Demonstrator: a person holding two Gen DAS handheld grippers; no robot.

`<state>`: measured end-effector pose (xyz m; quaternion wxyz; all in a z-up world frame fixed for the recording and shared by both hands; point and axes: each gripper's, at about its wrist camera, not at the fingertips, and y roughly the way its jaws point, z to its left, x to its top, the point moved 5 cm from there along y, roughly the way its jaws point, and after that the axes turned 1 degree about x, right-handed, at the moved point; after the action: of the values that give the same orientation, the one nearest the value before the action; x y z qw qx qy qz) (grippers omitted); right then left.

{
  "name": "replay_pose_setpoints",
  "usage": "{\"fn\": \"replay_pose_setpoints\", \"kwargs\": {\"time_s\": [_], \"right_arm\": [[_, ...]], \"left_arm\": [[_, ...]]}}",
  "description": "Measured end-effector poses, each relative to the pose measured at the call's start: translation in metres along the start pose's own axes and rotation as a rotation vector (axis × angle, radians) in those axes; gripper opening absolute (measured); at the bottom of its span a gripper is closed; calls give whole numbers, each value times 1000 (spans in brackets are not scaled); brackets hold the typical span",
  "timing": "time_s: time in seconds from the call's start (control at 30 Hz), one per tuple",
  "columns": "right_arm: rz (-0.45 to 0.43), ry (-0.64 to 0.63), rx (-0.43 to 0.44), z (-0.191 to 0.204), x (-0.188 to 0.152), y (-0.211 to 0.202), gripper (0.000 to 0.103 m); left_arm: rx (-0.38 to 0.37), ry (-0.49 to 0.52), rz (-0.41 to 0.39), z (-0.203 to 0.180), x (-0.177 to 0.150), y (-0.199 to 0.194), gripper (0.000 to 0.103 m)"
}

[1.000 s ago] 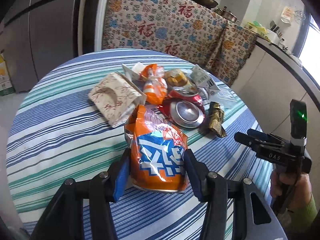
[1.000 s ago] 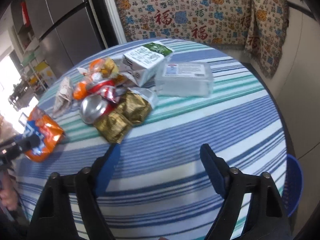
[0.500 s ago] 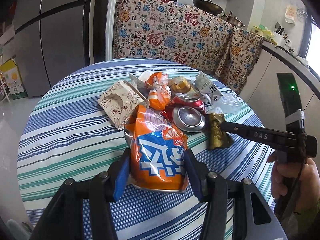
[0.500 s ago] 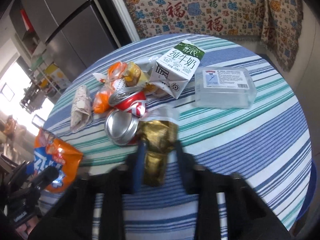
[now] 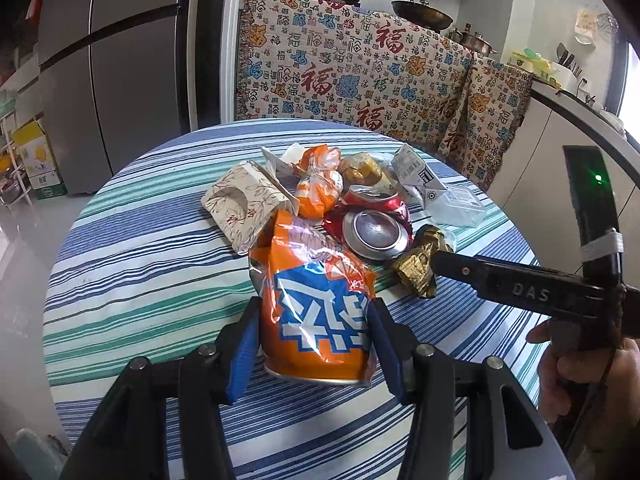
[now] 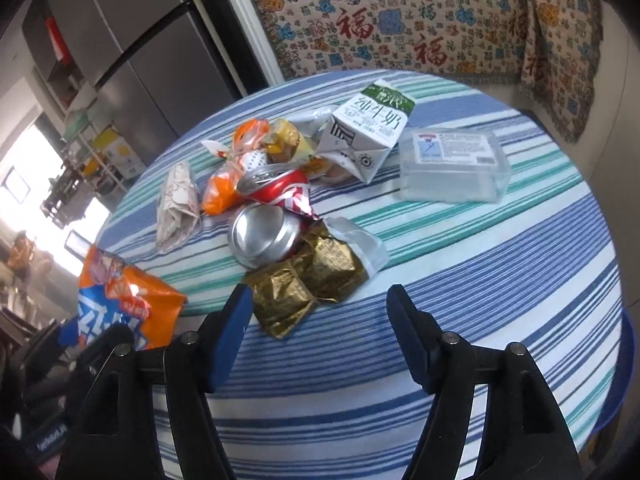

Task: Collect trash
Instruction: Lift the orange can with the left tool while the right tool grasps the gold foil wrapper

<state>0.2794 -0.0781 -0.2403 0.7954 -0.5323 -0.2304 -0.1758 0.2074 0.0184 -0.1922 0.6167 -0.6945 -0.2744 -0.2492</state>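
Indoors, striped round table [image 5: 132,264], patterned throw [image 5: 348,76], fridge [image 5: 120,80]

Daylit, fisheye-warped edges, perhaps slightly hazy

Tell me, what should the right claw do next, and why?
Probably ease forward and close on the gold wrapper. The right claw, whose jaws have just been opening, stands open with only the wrapper's near corner by its left pad, nothing gripped. The left claw already holds the orange snack bag, so it is busy.
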Motion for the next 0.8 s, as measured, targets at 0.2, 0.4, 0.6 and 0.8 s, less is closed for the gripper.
{"fn": "replay_pose_setpoints", "kwargs": {"time_s": [0.2,0.4,0.6,0.8], "right_arm": [[12,80,-54,8,4,28,53],[-4,-20,-20,4,0,-11,35],[-31,-65,-12,-12,-1,-40,35],[-50,-58,-28,-37,-2,-58,35]], "left_arm": [[12,-16,5,10,-1,0,53],[-23,-22,-1,5,-1,-4,53],[-61,3,7,-19,0,-3,53],[-100,51,30,-57,4,7,53]]}}
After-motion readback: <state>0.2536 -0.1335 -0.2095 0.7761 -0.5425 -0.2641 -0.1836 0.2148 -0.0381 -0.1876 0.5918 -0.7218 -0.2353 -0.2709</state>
